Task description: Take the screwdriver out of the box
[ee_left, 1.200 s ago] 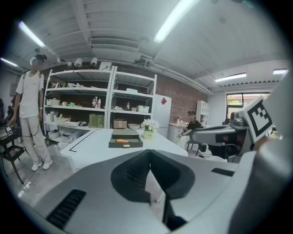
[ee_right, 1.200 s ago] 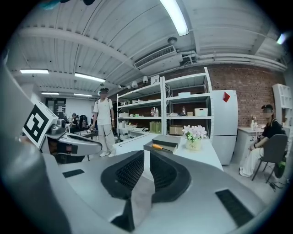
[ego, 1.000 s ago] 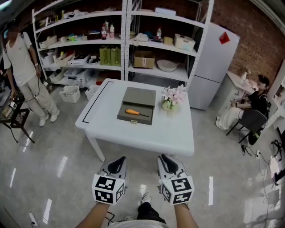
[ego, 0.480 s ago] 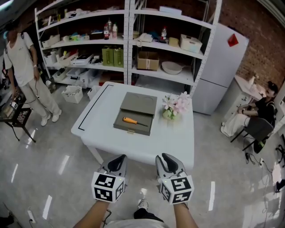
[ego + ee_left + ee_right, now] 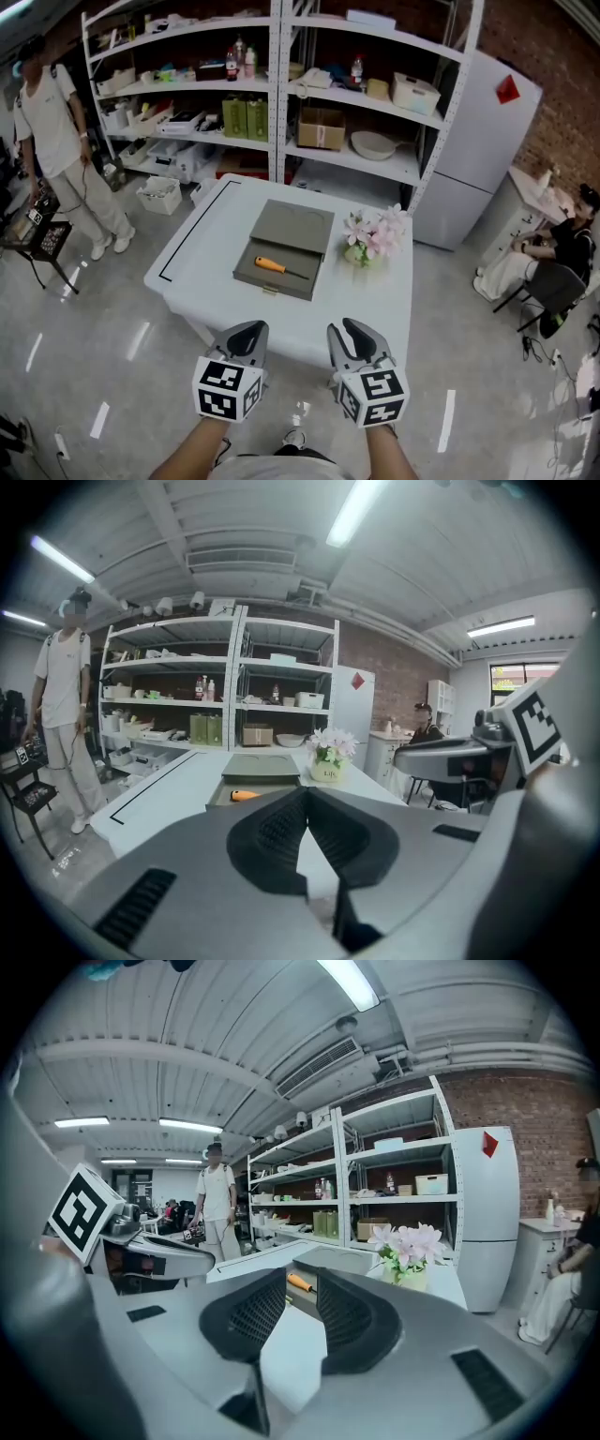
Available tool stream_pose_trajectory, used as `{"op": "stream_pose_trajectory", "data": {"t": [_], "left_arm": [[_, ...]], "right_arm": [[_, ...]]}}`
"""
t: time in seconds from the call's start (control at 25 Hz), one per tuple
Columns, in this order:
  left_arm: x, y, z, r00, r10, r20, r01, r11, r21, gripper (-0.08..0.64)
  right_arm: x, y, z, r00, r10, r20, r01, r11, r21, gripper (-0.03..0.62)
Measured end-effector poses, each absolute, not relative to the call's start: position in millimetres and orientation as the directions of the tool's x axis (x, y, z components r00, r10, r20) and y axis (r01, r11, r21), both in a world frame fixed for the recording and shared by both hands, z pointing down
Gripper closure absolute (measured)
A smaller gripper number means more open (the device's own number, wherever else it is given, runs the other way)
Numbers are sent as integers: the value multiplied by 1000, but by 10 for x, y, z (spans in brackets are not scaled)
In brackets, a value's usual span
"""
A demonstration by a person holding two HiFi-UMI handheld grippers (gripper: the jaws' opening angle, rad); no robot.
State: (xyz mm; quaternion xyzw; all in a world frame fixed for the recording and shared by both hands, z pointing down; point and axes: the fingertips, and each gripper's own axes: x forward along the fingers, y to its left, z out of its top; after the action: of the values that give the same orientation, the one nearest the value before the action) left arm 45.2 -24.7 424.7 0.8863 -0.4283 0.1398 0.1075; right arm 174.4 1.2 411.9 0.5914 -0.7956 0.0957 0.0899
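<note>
An open grey box lies in the middle of the white table. In its tray lies a screwdriver with an orange handle, also in the left gripper view and the right gripper view. Both grippers are held side by side just short of the table's near edge, well short of the box. My left gripper is shut, its tips touching and nothing in them. My right gripper is open and its jaws are opening, with nothing between them.
A small pot of pink flowers stands right of the box. Behind the table are white shelves and a fridge. A person stands at the far left and another sits at the right.
The table and box have come nearer in the head view. Both grippers have moved forward to the table's near edge.
</note>
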Motion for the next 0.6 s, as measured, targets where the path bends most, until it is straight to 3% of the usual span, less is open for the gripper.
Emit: {"op": "stream_pose_trajectory", "data": {"t": [0.6], "left_arm": [[426, -802, 4310, 528, -774, 349, -837, -543, 61, 554]], "right_arm": [[1717, -687, 4204, -378, -887, 264, -924, 378, -56, 459]]}}
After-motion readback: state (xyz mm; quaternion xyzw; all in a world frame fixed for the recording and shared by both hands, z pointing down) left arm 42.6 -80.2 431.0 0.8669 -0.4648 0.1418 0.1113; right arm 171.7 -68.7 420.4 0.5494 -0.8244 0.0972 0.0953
